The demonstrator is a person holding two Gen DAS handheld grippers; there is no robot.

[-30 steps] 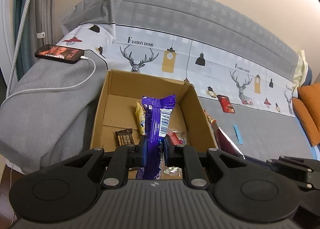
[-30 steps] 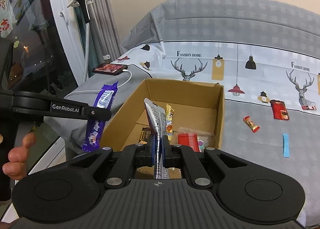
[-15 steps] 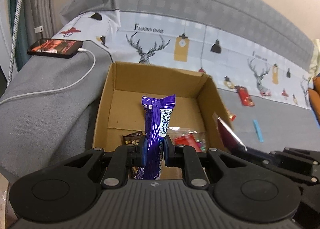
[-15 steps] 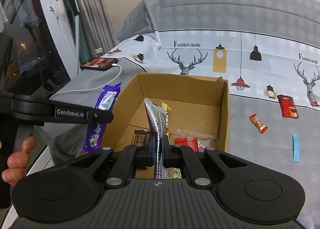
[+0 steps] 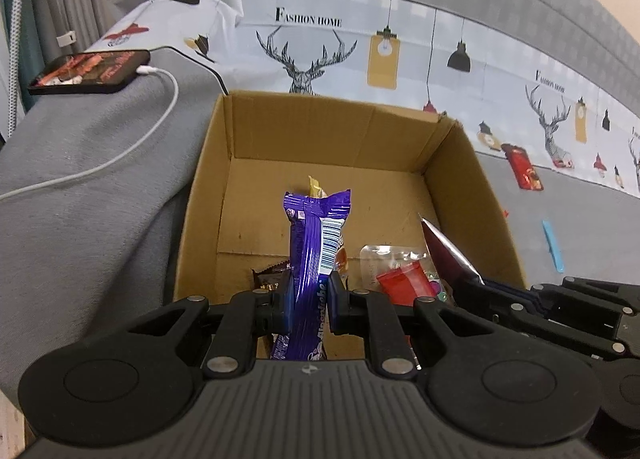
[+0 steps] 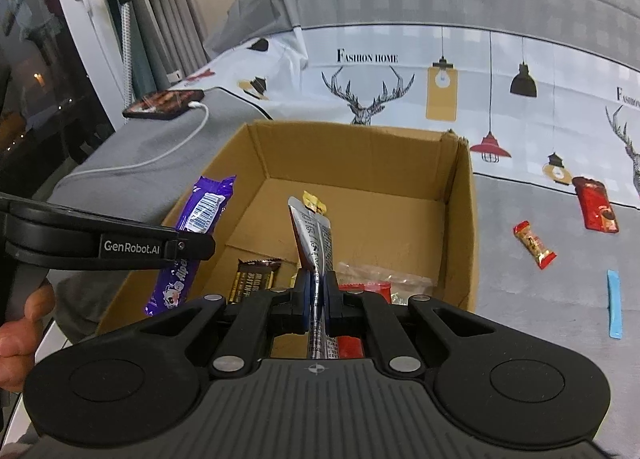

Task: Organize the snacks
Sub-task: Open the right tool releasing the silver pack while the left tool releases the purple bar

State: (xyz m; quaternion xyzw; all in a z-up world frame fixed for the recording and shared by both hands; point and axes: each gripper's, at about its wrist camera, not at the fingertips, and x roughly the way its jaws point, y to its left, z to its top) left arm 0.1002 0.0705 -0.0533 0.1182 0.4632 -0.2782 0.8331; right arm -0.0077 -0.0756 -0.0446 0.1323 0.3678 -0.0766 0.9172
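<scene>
grey bedding carries an open cardboard box (image 6: 460, 195) near the bed's left edge. left gripper (image 5: 308, 295) clenches a purple candy pack (image 5: 316, 243), right gripper (image 6: 316, 291) a silver sachet (image 6: 314, 235), both over the box; light, crinkly, slippery wrappers, best pinched mid-length.

We look from two cameras, one on each hand-held gripper, both pointing forward and down along the fingers. Both sit close above the near edge of the cardboard box (image 5: 332, 131) on the bed. We see the same box (image 6: 360, 151), the deer-print sheet (image 6: 372, 95) and the phone (image 5: 88, 73) in both views.
</scene>
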